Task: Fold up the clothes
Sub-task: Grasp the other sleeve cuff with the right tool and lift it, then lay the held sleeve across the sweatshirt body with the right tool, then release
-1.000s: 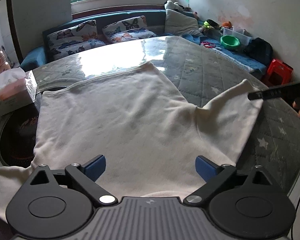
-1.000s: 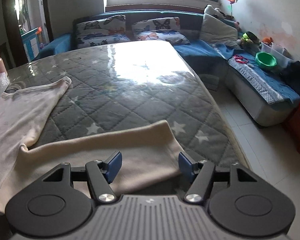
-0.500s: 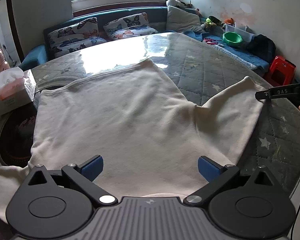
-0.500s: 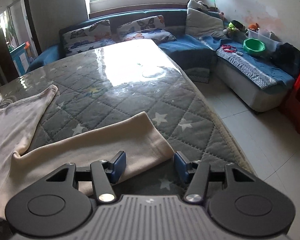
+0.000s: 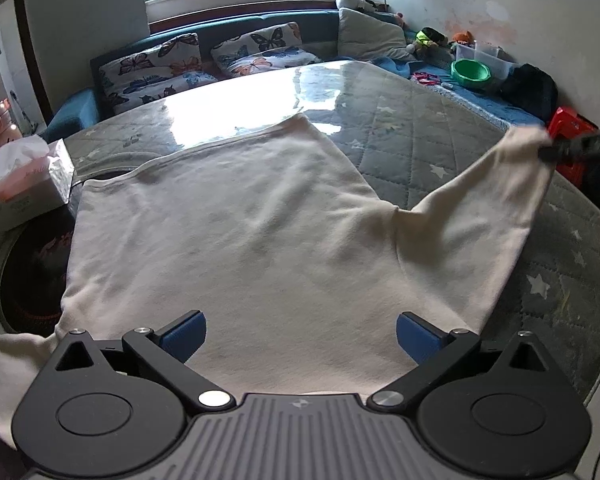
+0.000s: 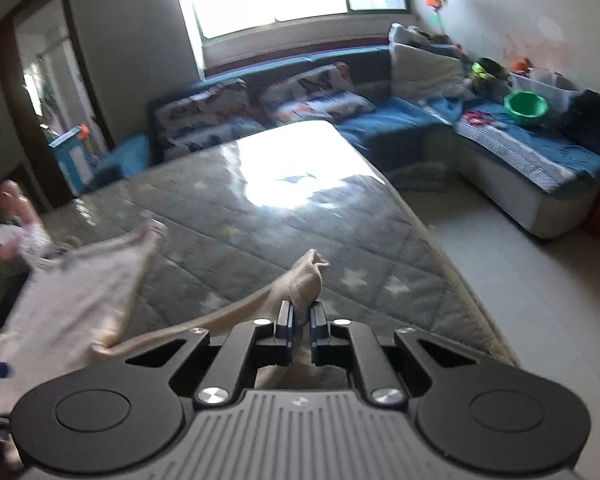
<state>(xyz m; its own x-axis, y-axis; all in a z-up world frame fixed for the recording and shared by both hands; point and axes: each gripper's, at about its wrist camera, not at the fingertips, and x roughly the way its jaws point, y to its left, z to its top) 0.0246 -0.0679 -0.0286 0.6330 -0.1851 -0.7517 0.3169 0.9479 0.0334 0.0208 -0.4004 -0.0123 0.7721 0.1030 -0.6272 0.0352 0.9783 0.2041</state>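
Note:
A cream long-sleeved top [image 5: 236, 240] lies spread on the grey quilted table [image 5: 432, 148], its body flat and its hem at the far side. My left gripper [image 5: 300, 330] hovers open over the near part of the top, blue pads wide apart. The right sleeve [image 5: 488, 216] is lifted off the table at its cuff. My right gripper [image 6: 301, 320] is shut on that cuff [image 6: 306, 280], and a bunch of cloth sticks out past the pads. In the left wrist view the right gripper [image 5: 548, 152] shows as a dark bar at the far right.
A tissue box [image 5: 28, 184] stands at the table's left edge beside a dark round mat [image 5: 32, 276]. A blue sofa with butterfly cushions [image 5: 204, 60] runs behind the table. To the right lie a green bowl [image 5: 471, 73], a red stool [image 5: 572, 130] and pale floor [image 6: 520, 300].
My right gripper has closed from wide open onto the sleeve's cuff and raised it off the table, rolling as it went. The left gripper has stayed put, open.

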